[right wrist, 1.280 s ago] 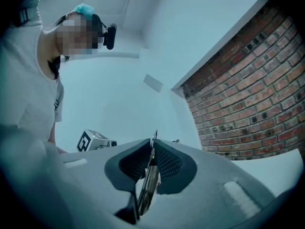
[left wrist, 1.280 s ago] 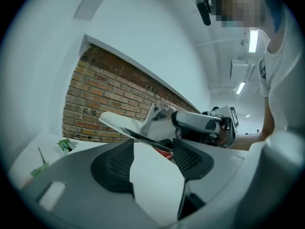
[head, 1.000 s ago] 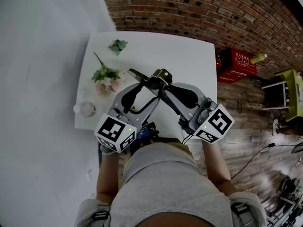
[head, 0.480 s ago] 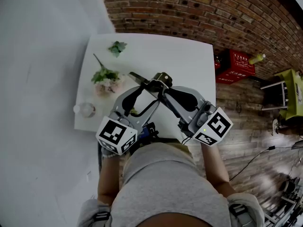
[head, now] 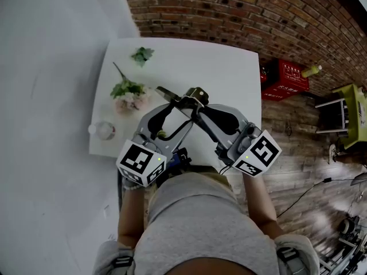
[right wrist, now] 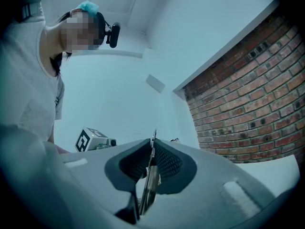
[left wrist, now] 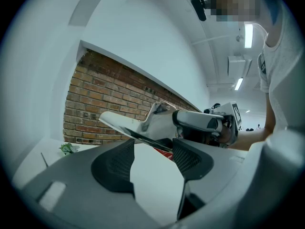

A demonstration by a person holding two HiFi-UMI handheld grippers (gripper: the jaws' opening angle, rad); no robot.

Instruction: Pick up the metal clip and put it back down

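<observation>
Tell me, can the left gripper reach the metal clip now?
Probably yes: the left gripper has its jaws apart, and the metal clip, pinched in the right gripper, sticks out just ahead of them, unobstructed.

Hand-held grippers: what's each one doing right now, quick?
Left hand-held gripper: open, nothing between its jaws.
Right hand-held gripper: shut on the metal clip.

Brick wall; white table.

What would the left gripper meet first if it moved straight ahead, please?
Probably the metal clip, held in the right gripper, crossing just beyond the open left gripper; depth is unclear.
</observation>
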